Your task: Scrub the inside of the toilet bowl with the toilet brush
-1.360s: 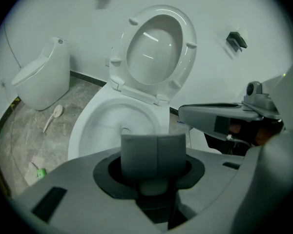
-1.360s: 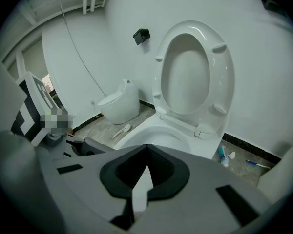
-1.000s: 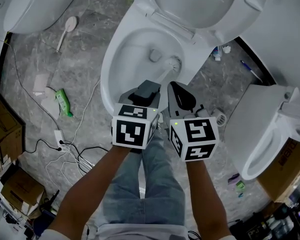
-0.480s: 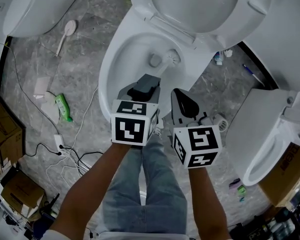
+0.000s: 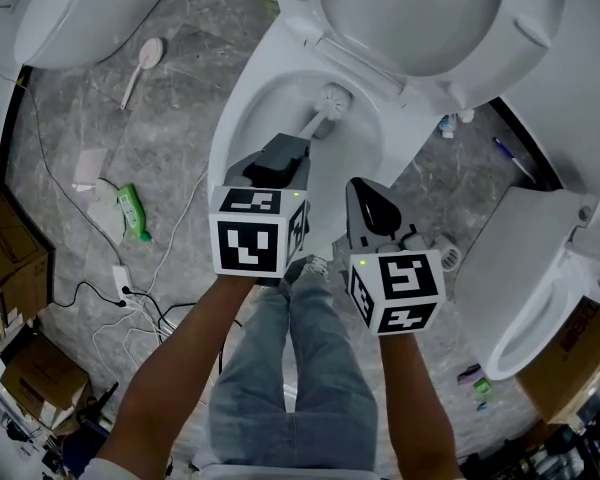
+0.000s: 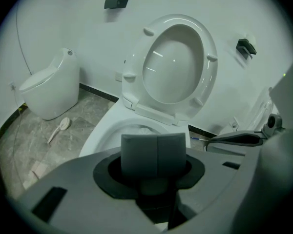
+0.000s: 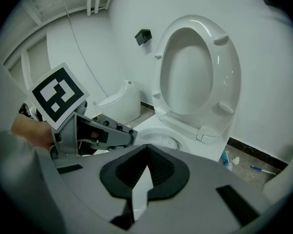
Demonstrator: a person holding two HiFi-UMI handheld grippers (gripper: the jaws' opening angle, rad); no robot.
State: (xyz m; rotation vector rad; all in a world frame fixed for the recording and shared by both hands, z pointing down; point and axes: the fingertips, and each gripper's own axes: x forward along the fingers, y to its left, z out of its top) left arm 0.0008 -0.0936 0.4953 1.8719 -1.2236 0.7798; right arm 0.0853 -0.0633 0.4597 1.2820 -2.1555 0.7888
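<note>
The white toilet bowl (image 5: 230, 138) lies open below me, its seat and lid (image 5: 430, 18) raised. A toilet brush has its white head (image 5: 332, 98) at the far inner wall of the bowl, and its handle (image 5: 315, 126) slants back to my left gripper (image 5: 278, 158), which is shut on it. In the left gripper view the grey pads (image 6: 157, 155) meet over the handle, with the bowl rim (image 6: 100, 133) beyond. My right gripper (image 5: 365, 193) hovers over the bowl's near right rim, shut and holding nothing; its view shows the jaws (image 7: 145, 165) closed to a point.
A second toilet (image 5: 80, 8) stands top left, a third (image 5: 540, 268) on the right. On the floor lie a green bottle (image 5: 132, 213), a white long-handled scoop (image 5: 145, 63), cables (image 5: 150, 308), cardboard boxes (image 5: 10, 258) and a small bottle (image 5: 447, 126). Jeans-clad legs (image 5: 290, 368) stand by the bowl.
The left gripper pushed forward and the brush head swept from the bowl's right side to its far wall. The right gripper stayed nearly still.
</note>
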